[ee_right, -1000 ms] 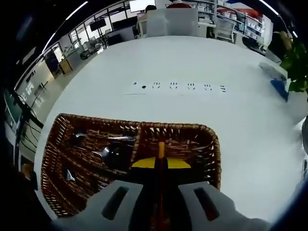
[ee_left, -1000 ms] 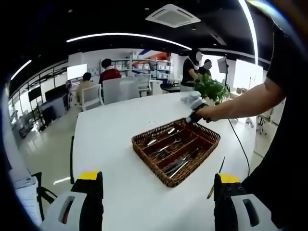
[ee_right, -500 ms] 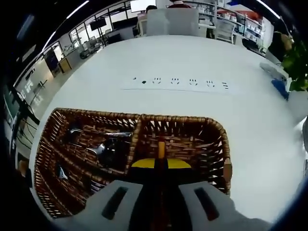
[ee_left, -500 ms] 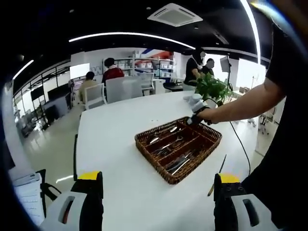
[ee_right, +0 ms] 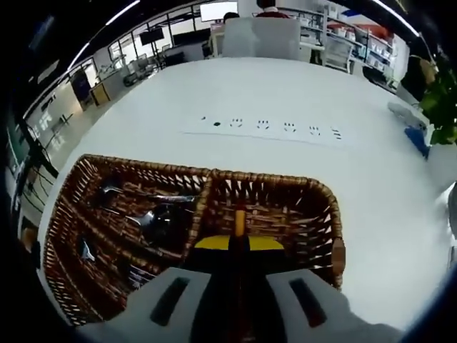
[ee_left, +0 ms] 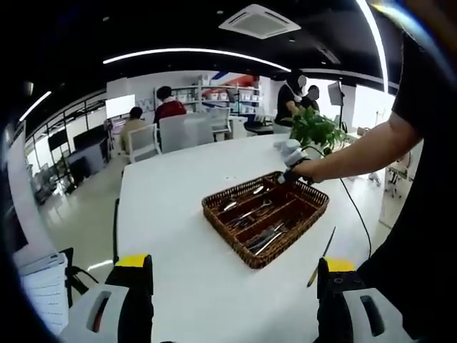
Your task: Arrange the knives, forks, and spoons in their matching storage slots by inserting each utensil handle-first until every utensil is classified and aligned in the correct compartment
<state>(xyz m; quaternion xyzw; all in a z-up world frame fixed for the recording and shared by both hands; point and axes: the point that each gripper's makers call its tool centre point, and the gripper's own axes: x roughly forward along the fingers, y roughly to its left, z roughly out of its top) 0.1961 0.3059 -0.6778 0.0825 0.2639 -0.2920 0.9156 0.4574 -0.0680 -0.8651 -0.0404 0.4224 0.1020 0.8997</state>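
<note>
Wicker tray sits on the white table, with its long axis running diagonally in the left gripper view, one short end toward the camera and the other toward the potted plant. Dividers split the tray lengthwise into slots; metal utensils lie in them parallel to the tray's long axis, but which end of each is the handle cannot be told at this size. Left gripper hangs well short of the tray's near end, its jaws spread wide with nothing between them. One loose utensil with an orange handle lies on the table just beside the tray, handle toward the camera and dark blade pointing away, roughly in line with the tray's side. Right gripper, held in the person's hand, reaches over the tray's far end. In the right gripper view, the right gripper is closed on an orange-handled utensil, whose long axis runs straight ahead along the jaws into the tray's end compartment. Spoons lie in the compartment to the left of the divider. Beyond the tray, a strip of sockets lies across the table.
</note>
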